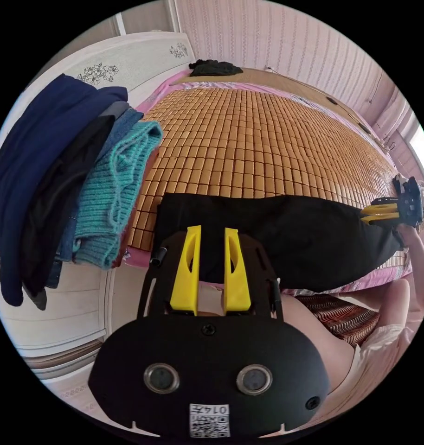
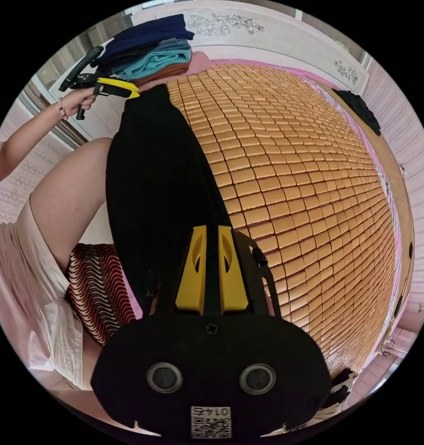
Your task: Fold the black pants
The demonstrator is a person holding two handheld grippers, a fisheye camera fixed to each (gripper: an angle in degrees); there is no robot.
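Left tongs (image 1: 211,232): yellow jaws stand apart with a gap between them, their tips over the end of the black pants (image 1: 286,241) nearest the clothes pile. Whether they press the cloth cannot be told; black on black hides the contact. In the right gripper view these tongs (image 2: 133,94) look drawn nearly together at the same end.

Right tongs (image 2: 212,232): jaws almost together, a narrow dark slit between, tips at the opposite end of the pants. In the left gripper view these tongs (image 1: 367,214) look pressed close on the pants' end.

The pants lie as one long narrow band along the near edge of the bed, on the bamboo mat (image 1: 267,139), their near side hanging slightly over that edge.

Progress, as judged: the legs appear laid one upon the other lengthwise; the crosswise folds remain.

Further off: a pile of clothes (image 1: 82,185) at one end of the bed, a dark garment (image 1: 214,68) at the far corner.

Waistband and hems cannot be told apart.
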